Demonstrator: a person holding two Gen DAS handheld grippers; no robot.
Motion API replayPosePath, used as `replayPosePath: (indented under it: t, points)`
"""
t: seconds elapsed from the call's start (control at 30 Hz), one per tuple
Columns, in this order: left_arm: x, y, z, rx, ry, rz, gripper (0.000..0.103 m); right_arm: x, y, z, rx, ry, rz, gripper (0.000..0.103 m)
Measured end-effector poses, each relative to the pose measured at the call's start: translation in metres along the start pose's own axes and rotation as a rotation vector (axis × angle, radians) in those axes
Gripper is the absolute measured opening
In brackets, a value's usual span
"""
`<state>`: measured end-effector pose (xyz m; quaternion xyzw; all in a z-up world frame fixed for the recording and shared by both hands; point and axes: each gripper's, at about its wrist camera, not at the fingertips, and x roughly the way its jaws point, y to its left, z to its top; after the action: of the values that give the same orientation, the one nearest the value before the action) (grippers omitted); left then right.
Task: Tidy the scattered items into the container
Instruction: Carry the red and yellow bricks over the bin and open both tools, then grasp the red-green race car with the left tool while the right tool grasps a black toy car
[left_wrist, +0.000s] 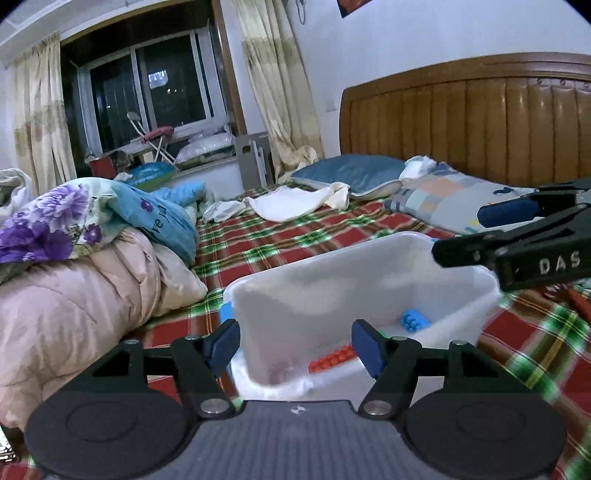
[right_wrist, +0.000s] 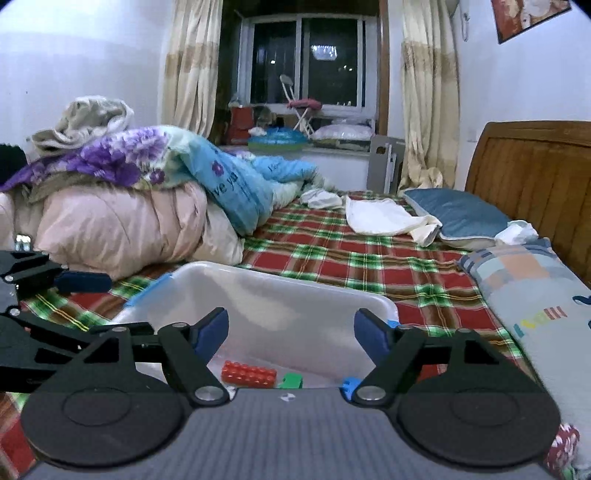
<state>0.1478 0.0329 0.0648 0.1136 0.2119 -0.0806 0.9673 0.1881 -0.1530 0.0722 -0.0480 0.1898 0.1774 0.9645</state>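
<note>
A translucent white plastic container (left_wrist: 354, 273) sits on the plaid bedsheet; it also shows in the right wrist view (right_wrist: 280, 291). Inside lie a red toy brick (right_wrist: 248, 373), a green brick (right_wrist: 291, 380) and a blue brick (right_wrist: 349, 386); the left wrist view shows the red brick (left_wrist: 332, 357) and the blue brick (left_wrist: 414, 320). My left gripper (left_wrist: 295, 345) is open and empty over the container's near side. My right gripper (right_wrist: 291, 332) is open and empty above the container. The right gripper shows at the right of the left view (left_wrist: 495, 236); the left gripper shows at the left of the right view (right_wrist: 55, 295).
Piled quilts (left_wrist: 74, 280) lie left of the container. Pillows (right_wrist: 535, 295) and a wooden headboard (left_wrist: 480, 122) are to the right. White cloths (right_wrist: 384, 216) lie further up the bed. A window and curtains are behind.
</note>
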Motion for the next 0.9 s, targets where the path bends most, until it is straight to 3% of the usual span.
replayPosePath:
  t: [0.2,0.4,0.63,0.8,0.9]
  points:
    - [-0.024,-0.002,-0.040,-0.011,0.036,-0.029,0.076,-0.034,0.013,-0.028,-0.021,-0.018,0.016,0.078]
    - [-0.015,-0.010,-0.097,-0.007,0.122,-0.078,0.076,-0.044,0.037,-0.082,-0.100,0.044,0.061,0.078]
    - [0.008,-0.006,-0.135,0.131,0.111,-0.087,0.076,-0.036,0.050,-0.129,-0.103,0.112,0.108,0.078]
    - [0.031,-0.002,-0.136,0.192,0.101,-0.213,0.076,-0.028,0.042,-0.145,-0.069,0.133,0.111,0.078]
    - [0.042,-0.007,-0.140,0.193,0.136,-0.285,0.075,-0.020,0.034,-0.150,-0.058,0.148,0.088,0.078]
